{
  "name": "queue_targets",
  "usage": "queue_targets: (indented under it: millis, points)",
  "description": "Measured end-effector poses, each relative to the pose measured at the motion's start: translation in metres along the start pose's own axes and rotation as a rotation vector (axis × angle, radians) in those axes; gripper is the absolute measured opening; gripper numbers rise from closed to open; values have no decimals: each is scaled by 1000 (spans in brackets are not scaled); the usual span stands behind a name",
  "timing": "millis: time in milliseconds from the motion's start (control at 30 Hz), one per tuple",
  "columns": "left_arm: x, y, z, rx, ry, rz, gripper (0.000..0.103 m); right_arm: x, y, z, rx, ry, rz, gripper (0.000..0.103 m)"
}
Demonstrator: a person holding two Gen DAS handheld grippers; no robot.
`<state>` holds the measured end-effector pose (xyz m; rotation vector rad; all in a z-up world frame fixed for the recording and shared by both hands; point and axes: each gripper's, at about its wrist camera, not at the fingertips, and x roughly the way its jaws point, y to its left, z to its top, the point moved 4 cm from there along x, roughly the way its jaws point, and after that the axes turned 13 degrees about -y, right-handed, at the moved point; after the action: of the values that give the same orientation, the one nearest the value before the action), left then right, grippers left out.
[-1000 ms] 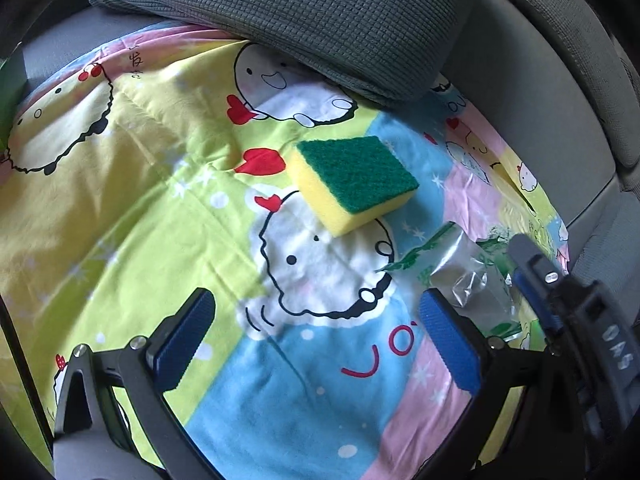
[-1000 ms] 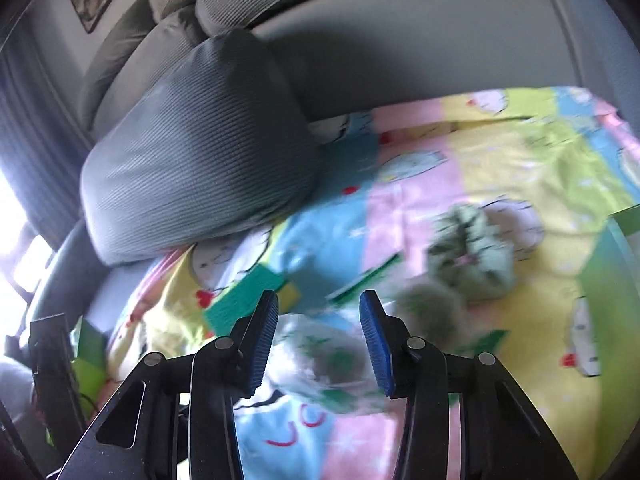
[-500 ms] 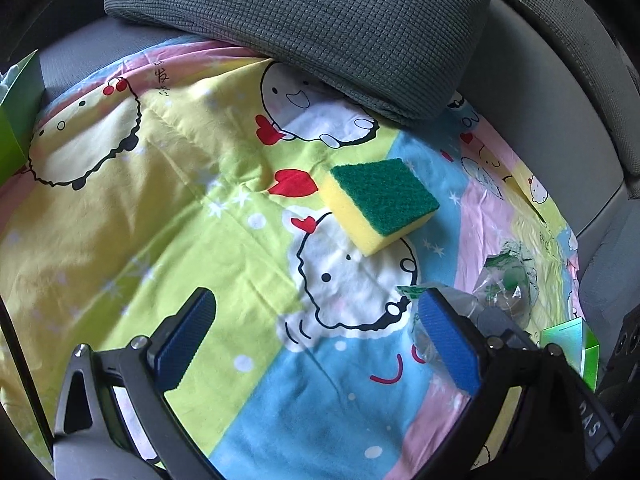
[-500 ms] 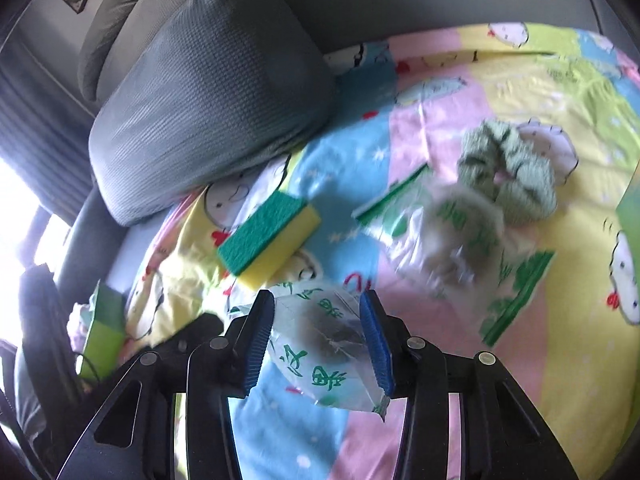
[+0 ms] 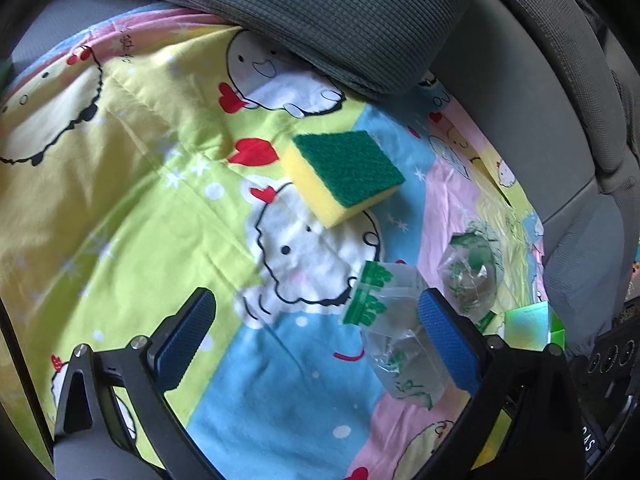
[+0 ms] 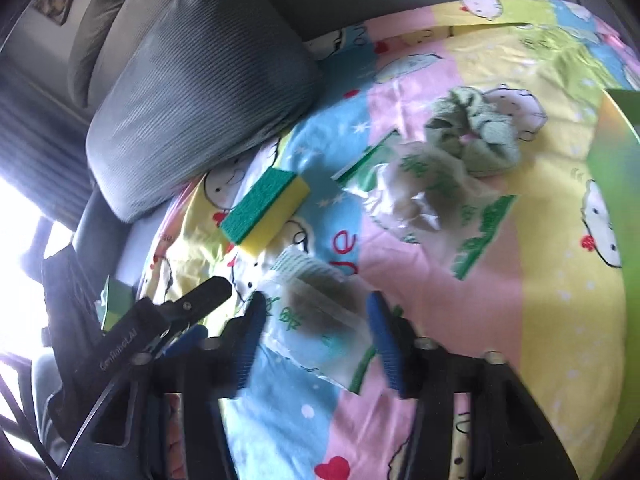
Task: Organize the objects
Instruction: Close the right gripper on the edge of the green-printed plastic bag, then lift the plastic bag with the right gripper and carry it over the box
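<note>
A yellow sponge with a green scouring top [image 5: 344, 176] lies on the cartoon-print sheet [image 5: 120, 184]; it also shows in the right wrist view [image 6: 266, 210]. A clear plastic bag with green print [image 6: 316, 312] lies on the sheet between the fingers of my right gripper [image 6: 316, 336], whose jaws stand apart around it. The same bag [image 5: 396, 328] lies by the right finger of my open left gripper [image 5: 316, 336]. A second clear bag [image 6: 424, 196] lies beside a green scrunchie [image 6: 476, 136].
A grey cushion [image 5: 320, 12] rests on the sheet's far edge against the grey sofa back [image 5: 520, 100]. A green box [image 5: 532, 326] stands at the right; its green side fills the right edge of the right wrist view [image 6: 620, 200]. The left gripper's body [image 6: 132, 336] is close at the right gripper's left.
My right gripper has come down and its jaws have widened, so the printed bag now lies on the sheet between them. The left gripper has shifted slightly.
</note>
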<state>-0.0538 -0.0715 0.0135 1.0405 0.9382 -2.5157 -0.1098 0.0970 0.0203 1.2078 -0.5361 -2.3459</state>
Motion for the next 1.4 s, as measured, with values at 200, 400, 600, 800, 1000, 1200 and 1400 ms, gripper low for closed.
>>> queue_targets:
  millis: [200, 400, 600, 800, 1000, 1200, 1400]
  points:
    - [11, -11, -10, 3, 71, -72, 101, 5, -21, 0, 139, 38, -1, 75]
    - [18, -14, -16, 14, 99, -108, 96, 24, -33, -5, 260, 83, 17, 75]
    - [20, -15, -18, 3, 116, -165, 76, 35, -37, -6, 282, 99, -12, 75]
    - [19, -30, -26, 73, 129, -225, 54, 40, -37, -6, 298, 99, 6, 75]
    - [16, -36, -27, 123, 112, -242, 47, 46, -36, -5, 294, 104, 43, 75]
    - [16, -47, -28, 152, 99, -259, 45, 42, -40, -5, 321, 94, 65, 68]
    - [3, -61, -27, 153, 67, -321, 45, 21, -38, 5, 304, 34, 60, 68]
